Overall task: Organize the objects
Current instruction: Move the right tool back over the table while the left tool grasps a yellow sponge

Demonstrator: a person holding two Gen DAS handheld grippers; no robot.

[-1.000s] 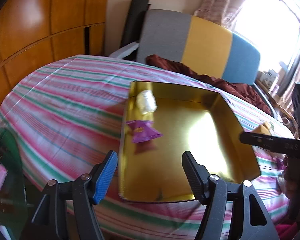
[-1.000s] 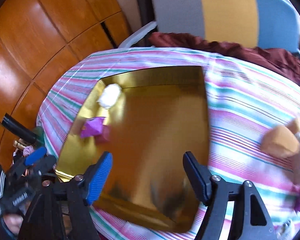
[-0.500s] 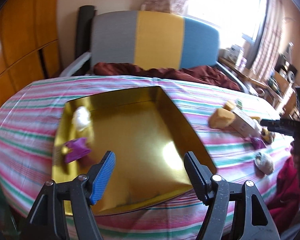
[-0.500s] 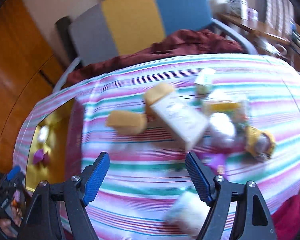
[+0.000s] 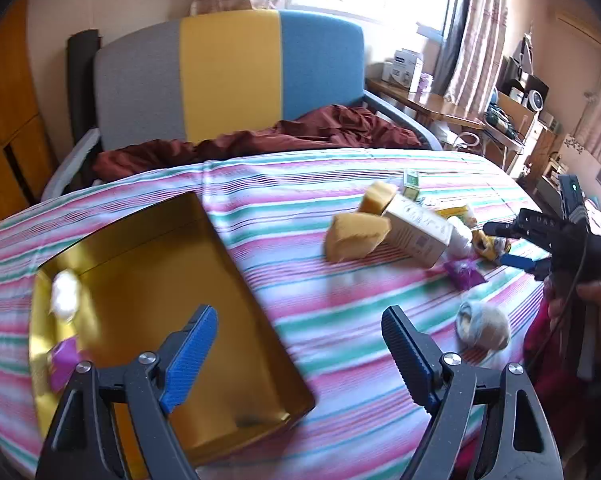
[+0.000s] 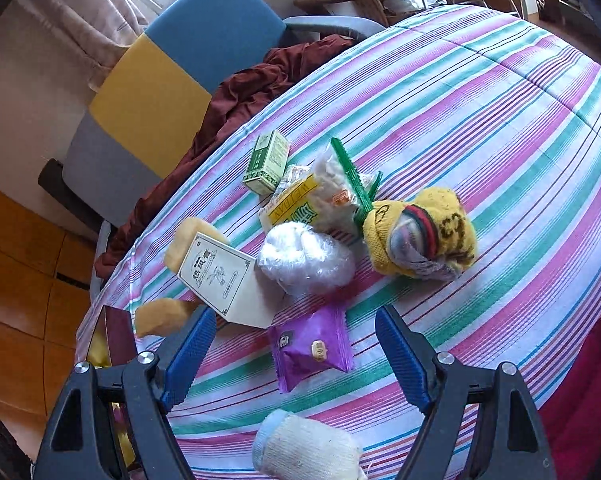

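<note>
A gold tray (image 5: 228,256) lies on the striped table and holds a white bundle (image 5: 65,292) and a purple packet (image 5: 62,362). My left gripper (image 5: 298,354) is open and empty, above the tray's right edge. My right gripper (image 6: 290,354) is open and empty, just above a purple snack packet (image 6: 310,348); it also shows in the left wrist view (image 5: 516,246). Past it lie a white plastic-wrapped bundle (image 6: 306,258), a cream box (image 6: 220,278), yellow sponges (image 6: 160,316), a green box (image 6: 268,160), a yellow noodle packet (image 6: 300,204) and a yellow rolled sock (image 6: 420,238). A white rolled sock (image 6: 304,446) lies below the gripper.
A grey, yellow and blue chair (image 5: 228,76) with a dark red cloth (image 5: 268,136) stands behind the table. Wooden cabinets (image 6: 16,264) are on the left. A cluttered desk and shelves (image 5: 512,116) stand at the right by the window.
Both grippers have swung right, away from the tray toward the pile of loose objects. The right gripper has come down close over the purple packet. Both stay open.
</note>
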